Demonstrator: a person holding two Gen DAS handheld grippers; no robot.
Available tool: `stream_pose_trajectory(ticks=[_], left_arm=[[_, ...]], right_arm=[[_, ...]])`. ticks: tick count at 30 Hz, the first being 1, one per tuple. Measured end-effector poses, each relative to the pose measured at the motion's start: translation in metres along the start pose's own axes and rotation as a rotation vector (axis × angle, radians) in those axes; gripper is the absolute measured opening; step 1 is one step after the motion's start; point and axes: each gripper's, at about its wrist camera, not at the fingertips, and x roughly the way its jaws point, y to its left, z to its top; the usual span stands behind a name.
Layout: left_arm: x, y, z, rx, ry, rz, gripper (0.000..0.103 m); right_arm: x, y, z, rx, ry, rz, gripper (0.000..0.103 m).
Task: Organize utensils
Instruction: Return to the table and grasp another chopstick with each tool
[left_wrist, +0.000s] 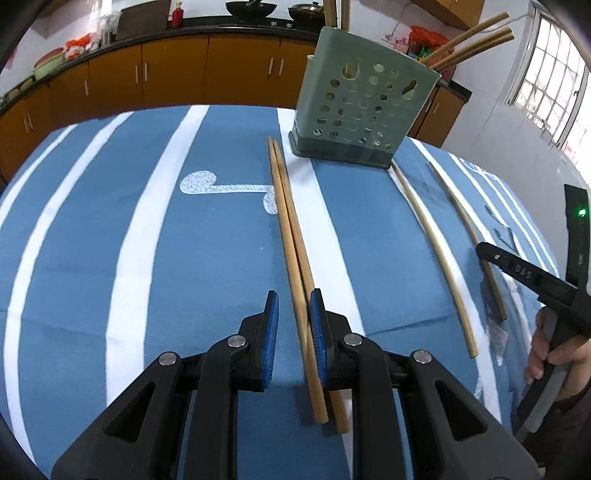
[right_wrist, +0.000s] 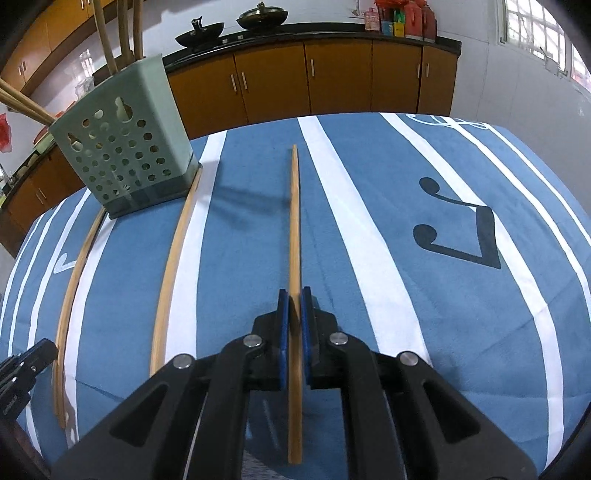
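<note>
Between right gripper pads: single chopstick, jaws clamped on it, long axis running away from camera, far tip toward counter. Risk: thin stick pivots or slips when lifted.

Left gripper jaws partly open, straddling chopstick pair on tablecloth; closing may catch one only.

Beyond: holder.

The chopsticks look like smooth, pale wood with a dull sheen, and the holder is matt green plastic, pierced with holes, on a darker plastic base. A matt, slightly napped blue and white cloth covers the bench, while each hand-held gripper is matt black plastic with shiny metal pins and ribbed blue pads
</note>
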Motion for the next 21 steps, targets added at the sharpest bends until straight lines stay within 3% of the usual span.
stream_pose_trajectory(ticks=[12,15,16,21], left_arm=[[0.007,-0.011,0.002,0.053,0.002,0.074,0.018],[0.010,-0.014,0.004,0.063,-0.011,0.112,0.013],[0.011,-0.013,0.004,0.062,-0.014,0.125,0.008],[0.011,0.011,0.012,-0.009,-0.021,0.162,0.007]], right_arm=[[-0.003,0.009,-0.004,-0.056,-0.003,0.024,0.009],[-0.004,0.014,-0.007,-0.075,-0.005,0.032,0.011],[-0.004,0.015,-0.007,-0.081,-0.007,0.029,0.011],[-0.004,0.017,-0.006,-0.104,-0.012,0.031,0.009]])
